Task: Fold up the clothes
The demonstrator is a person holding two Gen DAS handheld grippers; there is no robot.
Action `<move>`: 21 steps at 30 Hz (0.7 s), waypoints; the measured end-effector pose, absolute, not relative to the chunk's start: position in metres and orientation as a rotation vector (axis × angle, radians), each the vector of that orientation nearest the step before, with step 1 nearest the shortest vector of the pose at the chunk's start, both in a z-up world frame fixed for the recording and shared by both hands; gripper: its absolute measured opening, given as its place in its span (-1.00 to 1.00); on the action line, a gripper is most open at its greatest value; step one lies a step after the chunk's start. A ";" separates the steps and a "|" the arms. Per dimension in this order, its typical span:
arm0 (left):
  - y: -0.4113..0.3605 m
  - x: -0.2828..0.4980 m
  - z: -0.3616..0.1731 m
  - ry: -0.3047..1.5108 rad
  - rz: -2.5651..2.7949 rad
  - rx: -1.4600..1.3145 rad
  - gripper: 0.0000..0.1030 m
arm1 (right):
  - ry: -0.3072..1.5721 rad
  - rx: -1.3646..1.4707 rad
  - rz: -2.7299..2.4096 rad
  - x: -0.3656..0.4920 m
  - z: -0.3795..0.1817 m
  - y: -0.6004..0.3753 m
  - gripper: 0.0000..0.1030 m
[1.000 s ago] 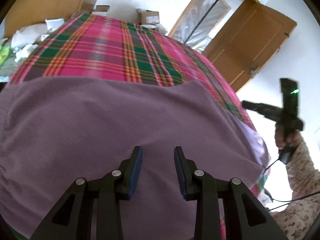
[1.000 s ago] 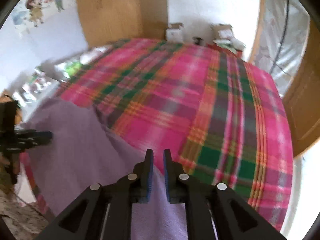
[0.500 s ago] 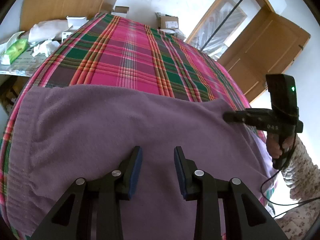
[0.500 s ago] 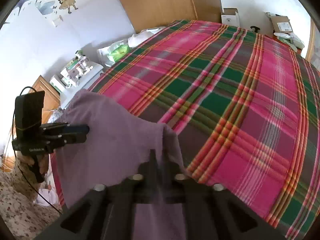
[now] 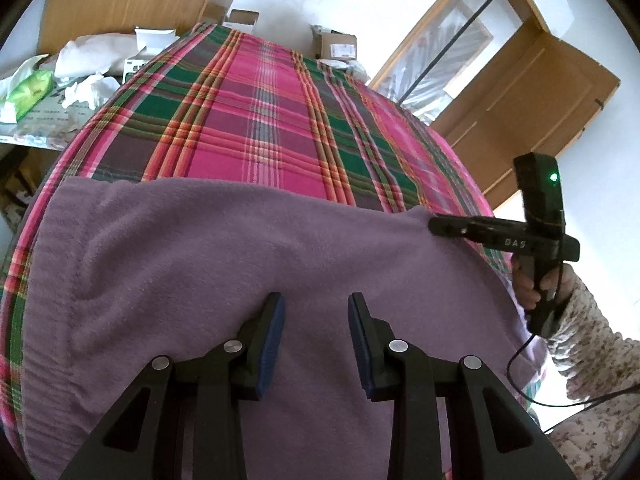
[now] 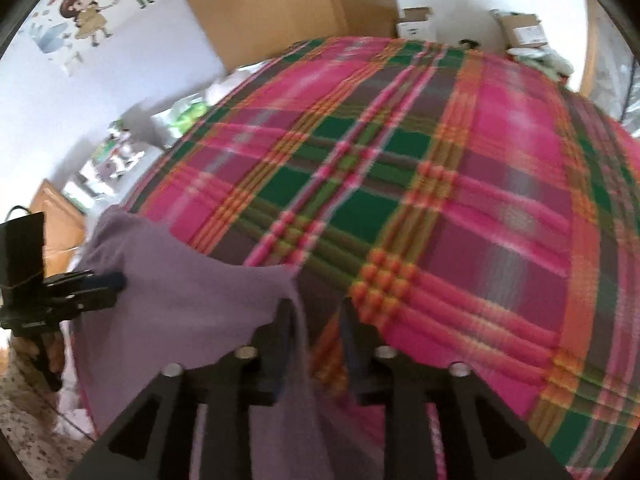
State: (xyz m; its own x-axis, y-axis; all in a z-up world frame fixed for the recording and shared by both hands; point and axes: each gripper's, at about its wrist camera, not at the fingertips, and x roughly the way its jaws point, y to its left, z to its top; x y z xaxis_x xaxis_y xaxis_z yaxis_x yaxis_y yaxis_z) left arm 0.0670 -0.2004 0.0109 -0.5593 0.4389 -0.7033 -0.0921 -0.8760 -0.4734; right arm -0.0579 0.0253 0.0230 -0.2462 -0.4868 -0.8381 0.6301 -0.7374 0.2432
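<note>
A purple fleece garment (image 5: 240, 260) lies spread over the near end of the plaid bed cover (image 5: 260, 120). My left gripper (image 5: 316, 300) hovers open above the middle of the garment, with nothing between its fingers. In the left wrist view my right gripper (image 5: 434, 226) reaches in from the right, its tip at the garment's far right corner. The right wrist view is blurred. There my right gripper (image 6: 314, 304) has its fingers apart, and the edge of the purple garment (image 6: 180, 300) hangs beside the left finger. My left gripper (image 6: 120, 280) shows at that view's left edge.
The plaid bed cover (image 6: 440, 200) stretches far ahead. A side table with tissues and papers (image 5: 32, 92) stands left of the bed, with cardboard boxes (image 5: 334, 44) at its far end. A wooden door (image 5: 520, 100) is at the right. A patterned sleeve (image 5: 588, 340) and a cable trail from the right gripper.
My right gripper was shut on the garment's corner and carried it towards the right; its fingers now stand apart. The left gripper stayed open above the garment.
</note>
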 end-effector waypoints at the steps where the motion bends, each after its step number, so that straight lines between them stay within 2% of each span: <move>1: -0.199 0.067 0.012 -0.545 2.476 -1.278 -0.34 | 0.180 1.289 -2.055 -0.058 0.027 0.030 -0.49; 7: -0.192 0.062 0.021 -0.486 2.513 -1.277 -0.34 | 0.144 1.267 -2.148 -0.051 0.051 0.087 -0.49; 12: -0.177 0.050 0.027 -0.473 2.467 -1.242 -0.34 | 0.151 1.299 -2.142 -0.037 0.048 0.113 -0.49; 17: -0.141 0.035 0.033 -0.403 2.395 -1.223 -0.34 | 0.191 1.271 -2.045 -0.026 0.039 0.100 -0.49; 21: -0.117 0.026 0.034 -0.348 2.344 -1.208 -0.34 | 0.304 1.236 -1.974 -0.020 0.033 0.074 -0.49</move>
State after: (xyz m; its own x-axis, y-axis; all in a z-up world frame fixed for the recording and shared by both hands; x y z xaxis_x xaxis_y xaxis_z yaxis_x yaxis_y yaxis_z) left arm 0.0258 -0.1171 0.0342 -0.4968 0.5207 -0.6943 -0.2965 -0.8537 -0.4280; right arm -0.0204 0.0745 0.0326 -0.2304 -0.4830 -0.8447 0.7146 -0.6732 0.1900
